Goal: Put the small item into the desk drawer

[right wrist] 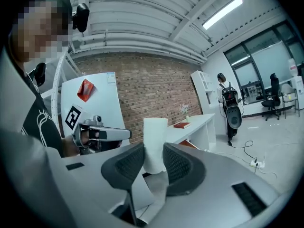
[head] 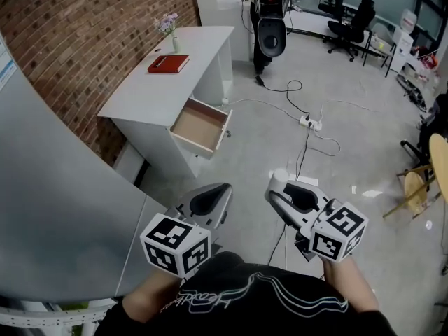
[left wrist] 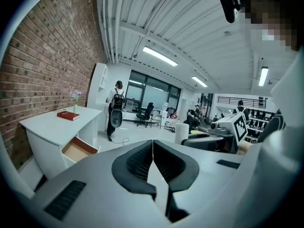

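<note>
Jutting from right claw is a white cylinder.

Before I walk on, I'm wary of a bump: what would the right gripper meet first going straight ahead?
Likely the white desk, near its open drawer; the white roll that the right gripper holds hides the exact line.

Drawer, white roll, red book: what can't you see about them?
Drawer: head view, back part hidden under the desk top.
White roll: head view, mostly hidden behind the right hand-held gripper.
Red book: head view, cover print too small.
</note>
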A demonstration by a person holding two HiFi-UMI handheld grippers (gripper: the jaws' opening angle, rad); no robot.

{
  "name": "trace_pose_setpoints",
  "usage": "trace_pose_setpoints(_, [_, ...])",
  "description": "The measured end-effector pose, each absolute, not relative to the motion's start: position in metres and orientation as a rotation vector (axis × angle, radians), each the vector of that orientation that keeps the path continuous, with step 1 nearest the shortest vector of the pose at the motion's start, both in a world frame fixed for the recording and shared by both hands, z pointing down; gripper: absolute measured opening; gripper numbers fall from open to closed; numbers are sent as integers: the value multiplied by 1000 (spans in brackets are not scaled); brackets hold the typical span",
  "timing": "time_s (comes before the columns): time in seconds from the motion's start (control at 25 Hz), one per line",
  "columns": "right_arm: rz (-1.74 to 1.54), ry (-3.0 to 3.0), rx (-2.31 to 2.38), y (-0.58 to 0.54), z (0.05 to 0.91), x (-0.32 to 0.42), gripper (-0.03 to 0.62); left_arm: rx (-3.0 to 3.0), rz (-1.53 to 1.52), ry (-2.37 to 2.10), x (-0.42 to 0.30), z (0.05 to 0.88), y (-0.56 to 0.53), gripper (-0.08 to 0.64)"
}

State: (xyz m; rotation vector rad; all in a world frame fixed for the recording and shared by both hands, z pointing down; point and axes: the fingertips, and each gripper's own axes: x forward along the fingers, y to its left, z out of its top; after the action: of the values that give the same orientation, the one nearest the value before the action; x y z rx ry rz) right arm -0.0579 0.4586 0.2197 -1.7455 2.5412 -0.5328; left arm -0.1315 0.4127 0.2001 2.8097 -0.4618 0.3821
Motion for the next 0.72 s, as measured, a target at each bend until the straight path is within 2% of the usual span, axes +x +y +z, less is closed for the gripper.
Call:
trace_pose_setpoints(0.4, [-542, 2509, -1762, 439, 234, -20, 141, 2760, 343, -424, -88, 214, 389, 25])
trace_pose_setpoints(0.72, [-611, 2495, -1750, 364, 261, 36, 141, 2760, 398, -429, -39, 247, 311, 23])
